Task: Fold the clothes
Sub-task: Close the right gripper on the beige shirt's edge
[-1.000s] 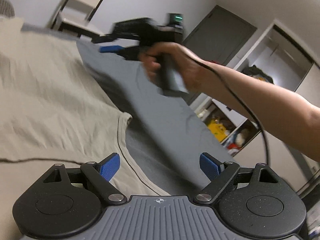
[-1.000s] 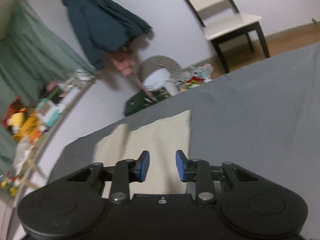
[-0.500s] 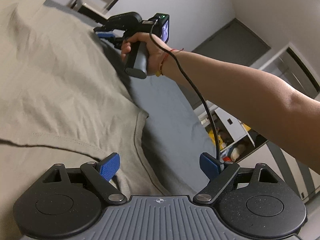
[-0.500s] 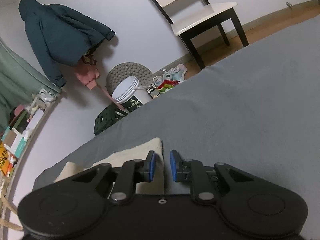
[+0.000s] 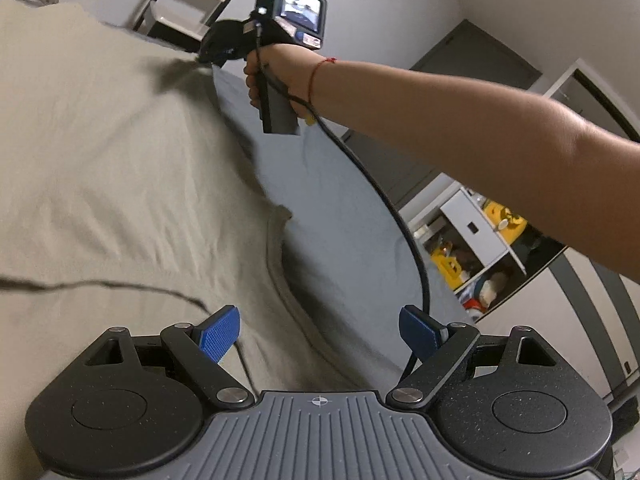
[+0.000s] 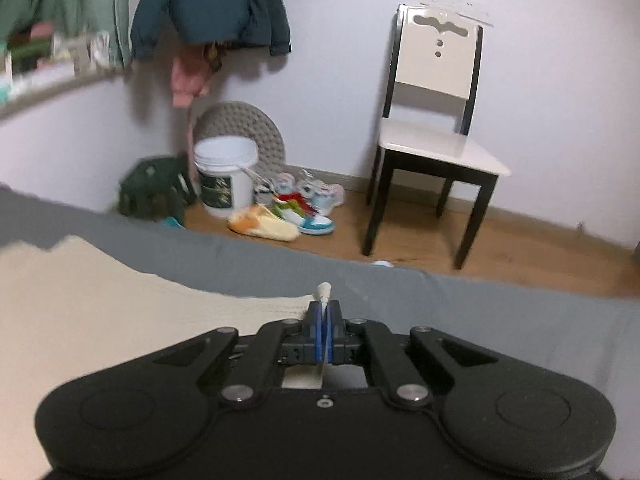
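A: We have the beige T-shirt (image 5: 120, 168) spread flat over the grey bedsheet (image 5: 340, 216), most of it to the left of our wide-open left gripper (image 5: 320, 334), which hovers over the shirt's near edge with nothing between its jaws.

B: And our right gripper (image 6: 323, 334) has just closed tight on the far corner; a little tip of beige cloth pokes out past the blue pads (image 6: 318, 330).

A: Our biggest risk, we'd say: lifting one-handed drags the whole shirt askew and rucks up the sheet.

B: Next, that pinch looks shallow. A quick pull could slip the corner free.

A: Smallest: the black cable (image 5: 400, 216) trails right by our left jaw and might snag there.
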`<state>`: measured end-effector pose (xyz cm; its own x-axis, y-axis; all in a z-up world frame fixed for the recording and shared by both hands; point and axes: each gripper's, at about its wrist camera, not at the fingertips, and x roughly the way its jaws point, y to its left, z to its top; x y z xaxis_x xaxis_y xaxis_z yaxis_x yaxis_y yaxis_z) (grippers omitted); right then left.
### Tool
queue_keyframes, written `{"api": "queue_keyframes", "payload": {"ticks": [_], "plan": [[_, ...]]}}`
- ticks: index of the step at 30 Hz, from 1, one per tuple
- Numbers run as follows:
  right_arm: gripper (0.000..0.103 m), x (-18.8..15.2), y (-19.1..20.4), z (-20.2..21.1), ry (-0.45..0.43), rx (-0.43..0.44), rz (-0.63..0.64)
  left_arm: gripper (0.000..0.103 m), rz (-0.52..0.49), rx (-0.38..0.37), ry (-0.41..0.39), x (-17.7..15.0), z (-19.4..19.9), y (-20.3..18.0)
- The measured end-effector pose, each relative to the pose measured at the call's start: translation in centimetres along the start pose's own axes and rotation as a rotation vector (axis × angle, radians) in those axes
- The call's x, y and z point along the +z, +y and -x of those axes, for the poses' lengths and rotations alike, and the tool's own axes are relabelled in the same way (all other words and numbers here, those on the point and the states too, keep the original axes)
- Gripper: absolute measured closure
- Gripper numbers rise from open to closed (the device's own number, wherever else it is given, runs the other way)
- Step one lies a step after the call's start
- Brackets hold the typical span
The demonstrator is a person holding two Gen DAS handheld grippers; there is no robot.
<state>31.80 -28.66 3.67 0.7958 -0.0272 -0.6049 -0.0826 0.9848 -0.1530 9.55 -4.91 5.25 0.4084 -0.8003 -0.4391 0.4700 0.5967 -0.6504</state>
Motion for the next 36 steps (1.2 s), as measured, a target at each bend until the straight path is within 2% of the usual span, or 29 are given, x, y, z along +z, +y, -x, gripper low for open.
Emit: {"api": "queue_keyframes", "payload": {"ticks": [2,4,7,8,9,10,13,15,17,19,23,26,27,29,33,36], "plan": [[0.100,-0.5,0.3,-1.3,0.043,-0.057,0.016,0.016,0.004,0.007,-0.003,0.0,-0.1,0.0],[0.100,-1.2,0.1,-2.5,0.089,-0.078,-0.032,0.016,0.001,0.023,-0.026,0.2,0.4,-0.1],[0.098,-1.2,0.2,-2.3,0.087,-0.092,-0.046,0.016,0.022,0.055,-0.101,1.4,2.1,0.1],[0.090,-1.2,0.2,-2.1,0.085,-0.096,-0.050,0.016,0.033,0.067,-0.134,1.9,2.9,0.2],[0.079,-1.2,0.3,-2.0,0.083,-0.100,-0.053,0.016,0.038,0.117,-0.184,2.5,4.0,0.1],[0.061,-0.8,0.1,-1.5,0.080,-0.108,-0.056,0.016,0.042,0.169,-0.236,3.1,5.1,0.1],[0.059,0.8,0.0,0.8,0.030,-0.088,-0.066,0.016,0.004,0.351,-0.371,4.7,8.6,-0.4],[0.059,2.4,1.0,3.1,-0.013,-0.018,-0.065,0.016,-0.072,0.519,-0.432,5.7,11.4,-0.3],[0.059,3.8,3.1,4.8,-0.031,0.078,-0.048,0.016,-0.086,0.662,-0.452,6.3,14.0,1.0],[0.060,5.2,6.4,6.3,-0.027,0.180,-0.023,0.016,-0.004,0.729,-0.460,6.3,16.6,3.6],[0.061,7.6,13.9,7.7,-0.004,0.360,0.031,0.016,0.253,0.715,-0.462,5.0,19.4,8.4],[0.069,9.0,20.5,7.3,0.020,0.400,0.128,0.016,0.344,0.616,-0.447,4.3,18.3,10.0],[0.072,9.2,22.4,6.9,0.031,0.392,0.178,0.016,0.356,0.579,-0.441,4.1,18.0,10.2],[0.079,9.4,25.5,5.5,0.059,0.345,0.275,0.016,0.352,0.575,-0.435,3.9,17.1,10.3],[0.080,9.8,29.8,2.8,0.098,0.220,0.436,0.016,0.314,0.593,-0.418,4.1,16.0,10.5],[0.080,9.4,32.7,1.1,0.146,0.167,0.635,0.016,0.294,0.586,-0.417,4.6,16.3,11.1]]}}
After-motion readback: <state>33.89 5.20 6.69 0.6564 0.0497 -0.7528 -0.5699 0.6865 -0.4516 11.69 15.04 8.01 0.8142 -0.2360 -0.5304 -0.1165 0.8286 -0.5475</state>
